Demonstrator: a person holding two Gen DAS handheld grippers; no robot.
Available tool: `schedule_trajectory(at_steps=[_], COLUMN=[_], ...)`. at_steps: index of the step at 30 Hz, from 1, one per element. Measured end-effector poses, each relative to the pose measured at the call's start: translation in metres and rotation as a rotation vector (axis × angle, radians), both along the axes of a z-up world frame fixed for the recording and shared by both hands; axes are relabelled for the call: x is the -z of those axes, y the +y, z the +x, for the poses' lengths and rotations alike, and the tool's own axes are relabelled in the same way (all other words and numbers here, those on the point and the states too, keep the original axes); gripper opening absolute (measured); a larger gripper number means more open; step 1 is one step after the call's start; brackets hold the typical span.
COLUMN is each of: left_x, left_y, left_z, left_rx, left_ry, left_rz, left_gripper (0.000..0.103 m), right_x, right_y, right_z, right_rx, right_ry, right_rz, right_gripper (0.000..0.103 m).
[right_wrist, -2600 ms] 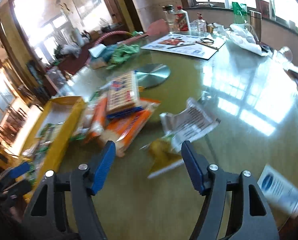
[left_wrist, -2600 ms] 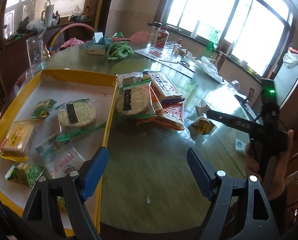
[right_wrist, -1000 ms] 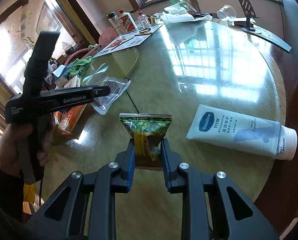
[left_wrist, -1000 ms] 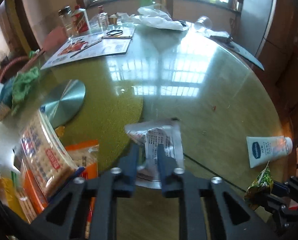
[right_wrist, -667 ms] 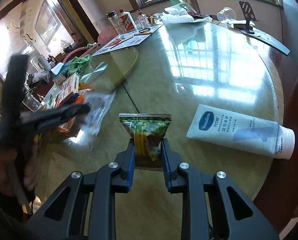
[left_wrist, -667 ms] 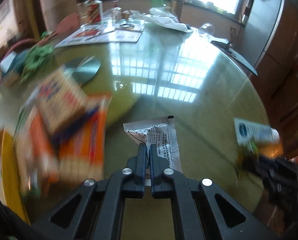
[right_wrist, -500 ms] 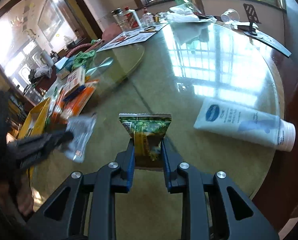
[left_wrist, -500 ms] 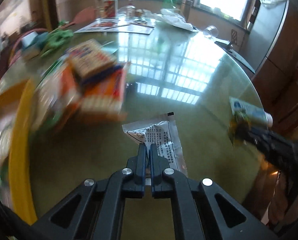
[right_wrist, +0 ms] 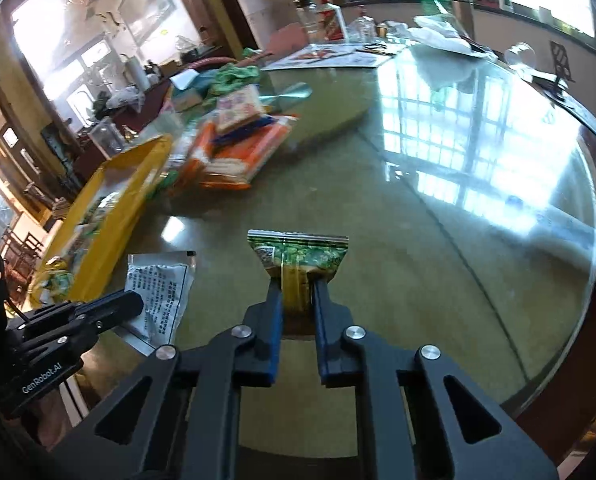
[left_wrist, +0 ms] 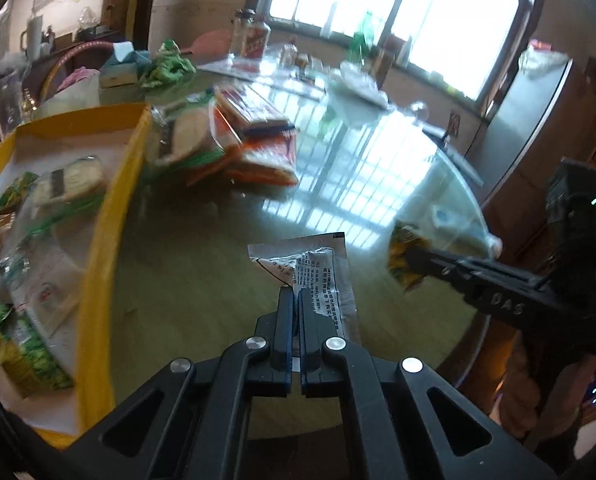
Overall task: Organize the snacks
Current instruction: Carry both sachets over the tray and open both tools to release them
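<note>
My left gripper [left_wrist: 294,300] is shut on a silver snack packet [left_wrist: 314,268] with black print and holds it above the glass table; it also shows in the right wrist view [right_wrist: 158,288]. My right gripper [right_wrist: 296,292] is shut on a green snack packet [right_wrist: 298,254], held upright above the table; in the left wrist view the green packet [left_wrist: 402,256] is at the right. A yellow tray [left_wrist: 106,216] at the left holds several snack packets. A pile of orange cracker packs [left_wrist: 254,140] lies beside the tray.
A white lotion tube [right_wrist: 570,248] lies near the table's right edge. Bottles [left_wrist: 254,36], a green cloth [left_wrist: 166,68], papers and a white bag [right_wrist: 442,36] sit at the far side. The round glass table [right_wrist: 458,152] is shiny.
Both grippers have swung left with their packets, bringing the yellow tray and cracker pile into view. Both stay shut.
</note>
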State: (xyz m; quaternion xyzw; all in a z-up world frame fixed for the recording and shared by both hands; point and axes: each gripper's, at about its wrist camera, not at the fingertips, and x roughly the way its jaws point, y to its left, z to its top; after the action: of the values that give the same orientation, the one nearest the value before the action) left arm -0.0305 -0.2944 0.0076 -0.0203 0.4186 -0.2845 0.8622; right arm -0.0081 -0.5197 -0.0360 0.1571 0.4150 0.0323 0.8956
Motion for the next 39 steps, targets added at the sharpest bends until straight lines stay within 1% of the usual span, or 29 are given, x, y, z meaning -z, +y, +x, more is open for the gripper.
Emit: schedule_trajectory(at_steps=[3, 7, 8, 11, 14, 16, 20, 24, 26, 28, 31, 33, 37, 39], left_x=[-0.012, -0.036, -0.044, -0.062, -0.074, -0.078, -0.081, -0.073, -0.065, -0.061, -0.052, -0.047, -0.036, -0.03], left_y=[0.023, 0.062, 0.075, 0.107, 0.14, 0.164, 0.192, 0.208, 0.216, 0.22, 0.223, 0.223, 0.217, 0.213], left_z=[-0.002, -0.002, -0.001, 0.006, 0.016, 0.027, 0.053, 0.091, 0.108, 0.119, 0.142, 0.154, 0.177, 0.184], left_rx=[-0.023, -0.082, -0.104, -0.187, -0.268, -0.327, -0.393, -0.419, -0.418, -0.407, -0.401, -0.382, -0.348, -0.336], left_ry=[-0.005, -0.042, -0.063, -0.107, -0.146, -0.165, -0.183, -0.161, -0.124, -0.113, -0.081, -0.047, -0.008, 0.019], left_rz=[-0.071, -0.147, -0.159, -0.161, -0.168, -0.165, -0.154, -0.123, -0.112, -0.11, -0.073, -0.058, -0.002, 0.018], left_gripper=[0.0, 0.0, 0.0, 0.0, 0.0, 0.0, 0.0, 0.0, 0.0, 0.0, 0.0, 0.0, 0.0, 0.0], right_x=[-0.01, -0.029, -0.035, -0.049, -0.06, -0.065, -0.074, -0.075, -0.072, -0.068, -0.059, -0.053, -0.039, -0.032], right_y=[0.014, 0.042, 0.052, 0.079, 0.109, 0.126, 0.16, 0.184, 0.193, 0.201, 0.212, 0.215, 0.218, 0.219], right_z=[0.004, 0.01, 0.016, 0.028, 0.047, 0.06, 0.095, 0.136, 0.157, 0.176, 0.204, 0.216, 0.232, 0.238], right_rx=[-0.023, -0.094, -0.121, -0.196, -0.264, -0.303, -0.37, -0.393, -0.396, -0.386, -0.368, -0.36, -0.34, -0.342], right_ry=[-0.015, -0.055, -0.063, -0.079, -0.084, -0.089, -0.08, -0.061, -0.034, -0.023, 0.003, 0.019, 0.043, 0.065], right_rz=[0.012, 0.02, 0.026, 0.045, 0.029, 0.018, 0.0, -0.044, -0.05, -0.083, -0.123, -0.148, -0.192, -0.183], right_gripper=[0.015, 0.015, 0.015, 0.015, 0.015, 0.015, 0.015, 0.015, 0.015, 0.015, 0.015, 0.015, 0.015, 0.015])
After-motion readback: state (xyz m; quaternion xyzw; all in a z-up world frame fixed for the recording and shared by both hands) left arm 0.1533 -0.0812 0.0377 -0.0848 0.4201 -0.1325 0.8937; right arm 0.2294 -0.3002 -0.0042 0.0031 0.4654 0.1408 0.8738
